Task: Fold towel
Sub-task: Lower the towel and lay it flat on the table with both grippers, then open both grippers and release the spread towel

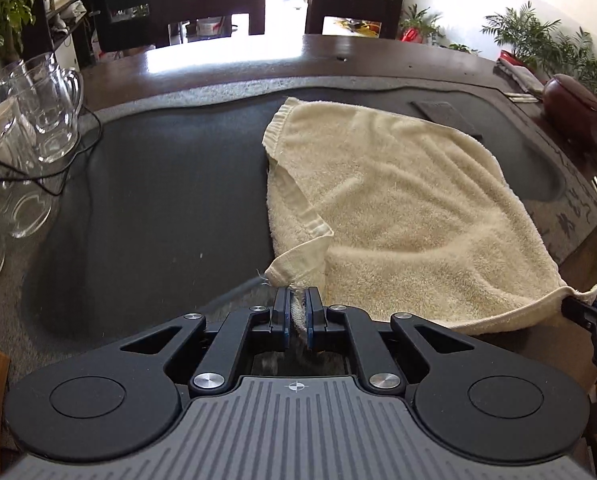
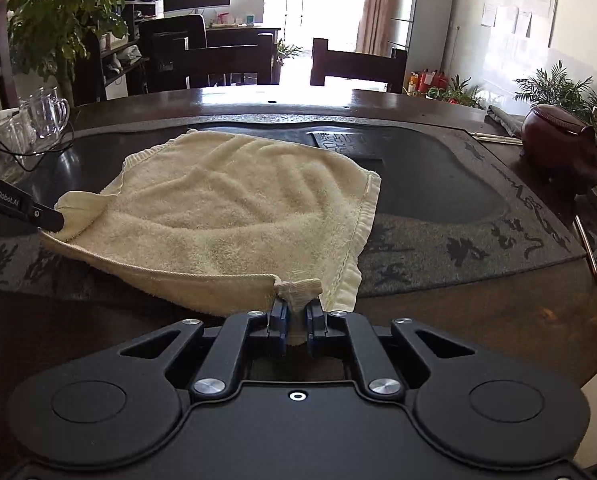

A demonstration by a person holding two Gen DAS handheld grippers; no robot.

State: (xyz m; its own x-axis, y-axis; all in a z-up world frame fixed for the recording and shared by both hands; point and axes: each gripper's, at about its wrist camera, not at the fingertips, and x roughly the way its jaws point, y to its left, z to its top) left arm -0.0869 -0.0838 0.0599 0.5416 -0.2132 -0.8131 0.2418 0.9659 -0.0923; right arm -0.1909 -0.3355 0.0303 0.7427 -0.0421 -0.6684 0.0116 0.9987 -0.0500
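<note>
**On the dark tray: towel pinned at both near corners**

On the dark stone tray (image 1: 170,184) in front of you, the cream towel (image 1: 398,208) lies mostly flat, wrinkled, its far part over the recessed area and its near edge running past the tray's patterned rim (image 2: 438,248) toward you. One hemmed flap is folded over along the towel's left side, seen from your left wrist camera.

Your left gripper (image 1: 297,304) is clamped on the near left corner; cloth is bunched between the blue-padded fingers (image 1: 281,312), jaws nearly together. Your right gripper (image 2: 296,314) is clenched on the near right corner the same way, a knot of hem sticking up just past the fingertips (image 2: 314,316). The near edge is stretched between the two grips and sags slightly in the middle.

Cross-check: the right gripper's tip shows at the right edge of the left view, touching the towel corner. The left gripper's arm, marked "GenRobot.AI", shows at the left of the right view, on its corner.

Around it:
- Glass mugs (image 1: 46,108) stand in a group on the left of the table, beside the tray, with a thin black cable (image 1: 70,160) running near them.
- A dark slab (image 2: 346,144) lies in the tray just beyond the towel's far edge; I can't tell whether they touch.
- A brown round pot (image 2: 558,140) sits on the right, well apart from the towel.
- Dark wooden chairs (image 2: 358,68) stand behind the table (image 2: 478,320).
</note>
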